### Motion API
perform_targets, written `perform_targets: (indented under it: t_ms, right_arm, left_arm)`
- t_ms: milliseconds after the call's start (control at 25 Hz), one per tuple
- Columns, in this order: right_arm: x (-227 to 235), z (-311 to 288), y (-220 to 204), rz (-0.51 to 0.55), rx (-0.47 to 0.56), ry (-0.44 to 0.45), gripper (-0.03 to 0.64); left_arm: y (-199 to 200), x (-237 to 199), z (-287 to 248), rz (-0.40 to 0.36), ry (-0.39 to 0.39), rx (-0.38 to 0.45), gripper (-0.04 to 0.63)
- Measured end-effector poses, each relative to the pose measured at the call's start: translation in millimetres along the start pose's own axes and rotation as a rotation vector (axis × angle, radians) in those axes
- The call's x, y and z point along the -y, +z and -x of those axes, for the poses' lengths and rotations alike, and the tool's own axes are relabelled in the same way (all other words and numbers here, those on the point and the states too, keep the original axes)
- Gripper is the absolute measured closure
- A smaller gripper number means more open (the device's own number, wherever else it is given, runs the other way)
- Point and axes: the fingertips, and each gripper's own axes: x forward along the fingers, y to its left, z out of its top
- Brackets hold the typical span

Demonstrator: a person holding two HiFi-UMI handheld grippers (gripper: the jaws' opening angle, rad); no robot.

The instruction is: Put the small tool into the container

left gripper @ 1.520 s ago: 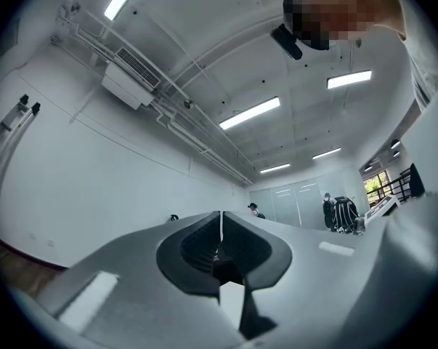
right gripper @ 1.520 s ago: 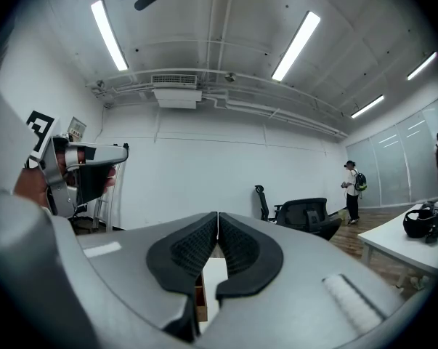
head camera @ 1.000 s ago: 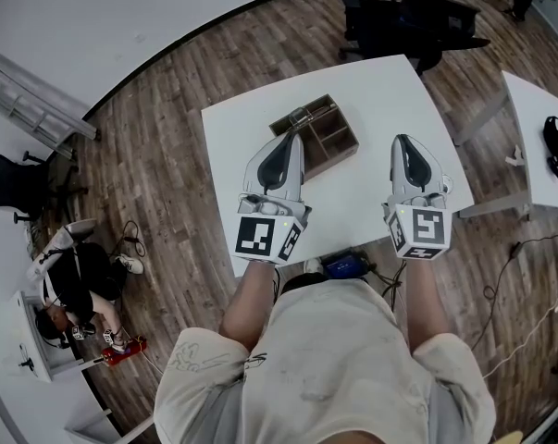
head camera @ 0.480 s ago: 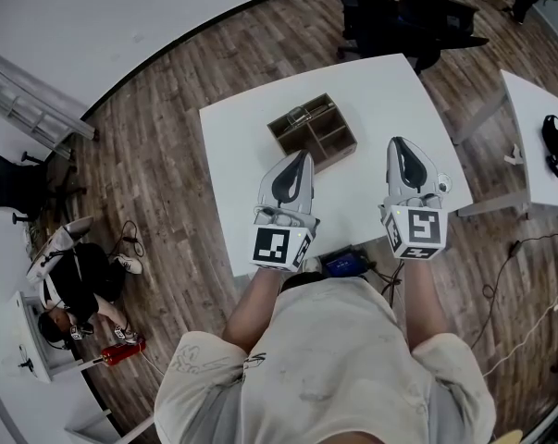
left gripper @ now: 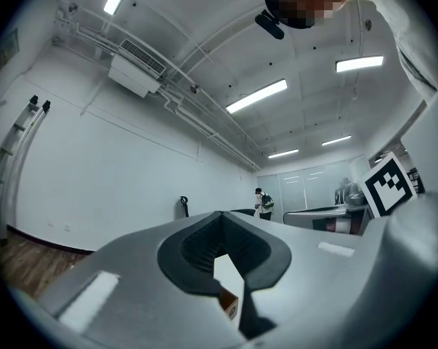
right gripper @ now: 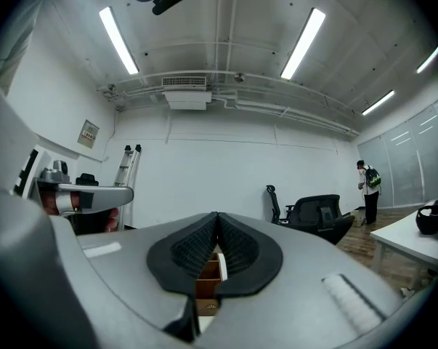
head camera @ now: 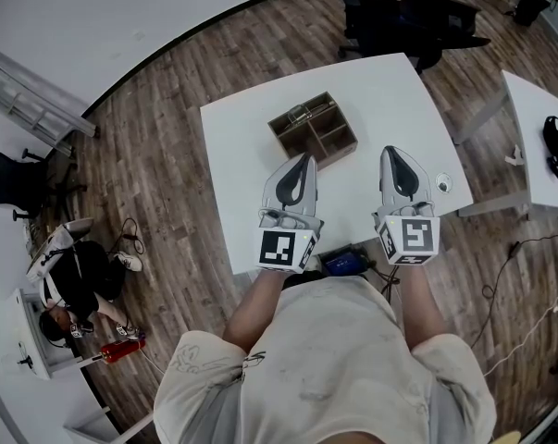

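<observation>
At the near edge of the white bench [head camera: 246, 146], right in front of the person holding them, both claws point away across its top. The left claw [head camera: 305, 157] is closed, its dark pads pressed together with nothing between them. The right claw [head camera: 390, 150] is closed and empty as well, set apart from the left one and about level with it. Just beside the right claw, a small white round thing [head camera: 442, 184] sits on the bench. A little further on, past the left claw's tip, stands the brown wooden container [head camera: 316, 135], divided into compartments. The small tool [head camera: 300, 114], greyish and metallic, lies in the far-left compartment; its shape is too small to make out. Beyond the bench, on the wood floor [head camera: 195, 63], stand dark office chairs [head camera: 417, 17]. Off to the left, a ladder [head camera: 33, 100] leans by the wall.
</observation>
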Motion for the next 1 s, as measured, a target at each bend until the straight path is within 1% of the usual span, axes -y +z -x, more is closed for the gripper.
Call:
perform_targets:
  t_ms: [120,360,640,1000]
  right_arm:
    - [-8.5,0.8,-9.7,0.006,-0.015,0.013,0.612]
    - [-17.2,1.7,-19.0,0.012,-0.035,0.036,0.612]
    - [-17.2,1.8,-13.8,0.019,-0.020,0.035,0.612]
    - [-15.6,1.2,-10.5,0.023,-0.009,0.034,0.612]
  left_arm:
    - [-5.1,-1.1,1.3,-0.004,0.012,-0.014,0.578]
    - [-6.8,-4.4,5.3,-0.007,0.044,0.008,0.578]
    - [-11.2,-6.8,6.9,-0.022,0.053,0.002,0.578]
    - [-21.1,-10.4,8.7,-0.008,0.070,-0.008,0.578]
